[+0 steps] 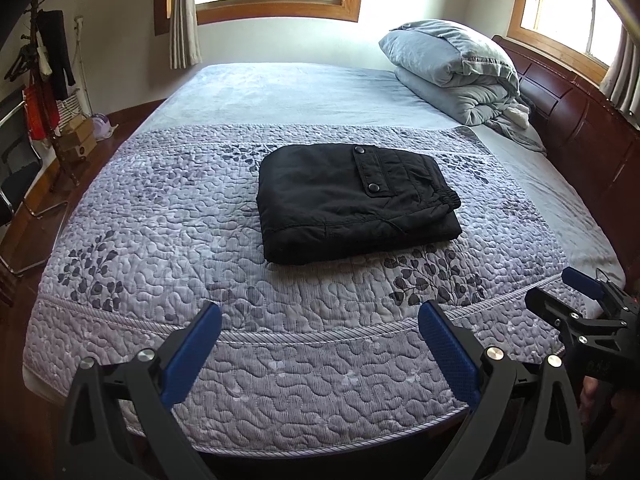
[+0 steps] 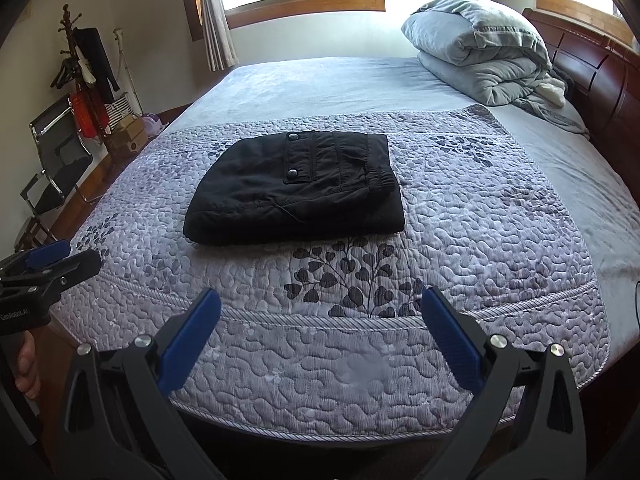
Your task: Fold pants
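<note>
Black pants (image 1: 352, 200) lie folded into a compact rectangle on the quilted lilac bedspread (image 1: 180, 232), snap-button pocket flap on top. They also show in the right wrist view (image 2: 296, 192). My left gripper (image 1: 320, 316) is open and empty, held above the bed's near edge, well short of the pants. My right gripper (image 2: 320, 300) is open and empty, also over the near edge. The right gripper shows at the right of the left wrist view (image 1: 580, 304); the left gripper shows at the left of the right wrist view (image 2: 48, 268).
A folded grey duvet and pillow (image 1: 452, 68) sit at the bed's far right by the dark wooden headboard (image 1: 580, 120). A coat rack (image 1: 44, 80), boxes and a chair (image 2: 56, 160) stand on the floor to the left. Windows are behind the bed.
</note>
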The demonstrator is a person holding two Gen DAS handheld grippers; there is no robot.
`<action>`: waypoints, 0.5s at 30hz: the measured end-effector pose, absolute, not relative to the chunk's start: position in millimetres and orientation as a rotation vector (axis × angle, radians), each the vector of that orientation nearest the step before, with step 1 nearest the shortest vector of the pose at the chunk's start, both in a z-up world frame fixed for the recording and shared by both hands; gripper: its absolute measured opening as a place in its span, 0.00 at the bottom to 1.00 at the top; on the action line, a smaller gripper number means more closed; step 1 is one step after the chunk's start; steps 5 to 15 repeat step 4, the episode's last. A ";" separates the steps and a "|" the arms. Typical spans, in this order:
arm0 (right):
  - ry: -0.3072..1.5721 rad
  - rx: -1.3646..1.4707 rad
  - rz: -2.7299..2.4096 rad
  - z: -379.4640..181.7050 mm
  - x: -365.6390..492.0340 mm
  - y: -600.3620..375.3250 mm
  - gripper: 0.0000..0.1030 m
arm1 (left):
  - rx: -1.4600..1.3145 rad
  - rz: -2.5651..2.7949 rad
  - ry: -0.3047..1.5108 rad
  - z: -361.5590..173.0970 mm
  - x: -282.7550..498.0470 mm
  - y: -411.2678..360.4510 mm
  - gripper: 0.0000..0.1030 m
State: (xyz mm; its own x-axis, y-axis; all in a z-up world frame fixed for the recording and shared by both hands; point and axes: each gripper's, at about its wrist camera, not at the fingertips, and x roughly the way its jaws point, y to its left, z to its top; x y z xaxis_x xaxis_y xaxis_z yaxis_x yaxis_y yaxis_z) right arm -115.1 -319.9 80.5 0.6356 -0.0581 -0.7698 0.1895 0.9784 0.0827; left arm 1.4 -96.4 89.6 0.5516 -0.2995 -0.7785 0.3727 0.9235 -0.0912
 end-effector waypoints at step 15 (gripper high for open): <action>0.874 0.165 -0.143 79.2 -115.8 -321.3 0.97 | 0.081 -0.406 0.907 88.9 0.2 -96.9 0.96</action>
